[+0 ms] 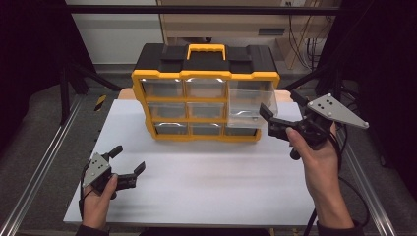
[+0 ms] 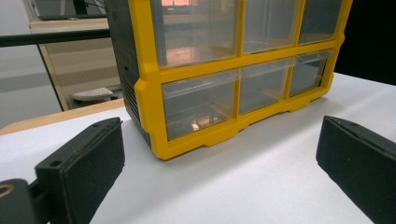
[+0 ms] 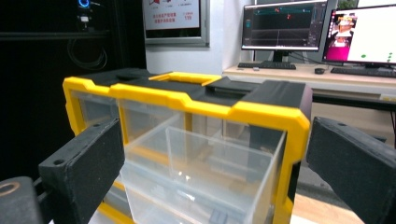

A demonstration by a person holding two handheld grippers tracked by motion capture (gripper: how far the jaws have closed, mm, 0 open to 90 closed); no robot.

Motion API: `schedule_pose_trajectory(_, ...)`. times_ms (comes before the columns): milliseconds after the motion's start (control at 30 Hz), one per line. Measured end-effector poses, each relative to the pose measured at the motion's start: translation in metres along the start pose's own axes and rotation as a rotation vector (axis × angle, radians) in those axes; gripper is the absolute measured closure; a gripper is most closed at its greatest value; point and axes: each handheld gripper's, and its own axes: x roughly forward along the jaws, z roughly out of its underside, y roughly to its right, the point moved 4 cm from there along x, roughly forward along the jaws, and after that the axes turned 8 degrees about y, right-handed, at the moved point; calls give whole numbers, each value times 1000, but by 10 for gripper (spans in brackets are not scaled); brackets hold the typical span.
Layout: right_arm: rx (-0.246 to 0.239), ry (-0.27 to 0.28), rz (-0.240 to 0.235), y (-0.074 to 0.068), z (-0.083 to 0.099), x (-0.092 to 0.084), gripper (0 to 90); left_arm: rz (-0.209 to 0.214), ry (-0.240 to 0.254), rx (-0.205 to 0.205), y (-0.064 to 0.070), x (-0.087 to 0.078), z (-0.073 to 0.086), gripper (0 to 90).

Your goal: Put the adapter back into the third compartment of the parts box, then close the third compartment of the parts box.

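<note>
Drawer (image 1: 252,104), clear, top right of yellow organizer (image 1: 204,76), stands pulled partway out, empty as far as seen. Right gripper (image 1: 282,110) jaws spread, level with its front; left gripper (image 1: 129,160) spread, idle on table (image 1: 206,182). Judgement: meet the front face squarely, keep force along the slide.

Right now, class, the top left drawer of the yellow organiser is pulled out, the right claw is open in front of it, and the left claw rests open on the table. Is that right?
One thing is wrong: the pulled-out drawer is the top right one, not the top left, as the high view shows. The rest stands: the right claw is open in front of it, and the left claw rests open on the table before the organiser.
</note>
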Motion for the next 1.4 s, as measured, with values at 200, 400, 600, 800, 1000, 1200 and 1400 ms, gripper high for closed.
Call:
schedule_pose_trajectory(200, 3, -21, -2, 0, 12, -9, 46, -1, 0, 0, 0, 0, 0, 9)
schedule_pose_trajectory(400, 12, -34, -5, -2, 21, -16, 49, -3, -1, -1, -1, 0, 0, 10)
schedule_pose_trajectory(600, 10, -58, -8, -5, 31, -20, 50, -3, 1, -1, 0, -1, 0, 9)
schedule_pose_trajectory(800, 22, -76, -11, -6, 42, -23, 50, -4, 2, -3, -1, -1, 0, 9)
schedule_pose_trajectory(1000, 28, -90, -14, -7, 50, -24, 51, -3, 3, -2, -1, -1, 0, 9)
schedule_pose_trajectory(1200, 38, -101, -12, -8, 58, -25, 56, -2, 0, -1, 0, 0, 0, 9)
schedule_pose_trajectory(1400, 34, -125, -18, -13, 66, -26, 62, -2, -2, 0, -1, 0, 0, 9)
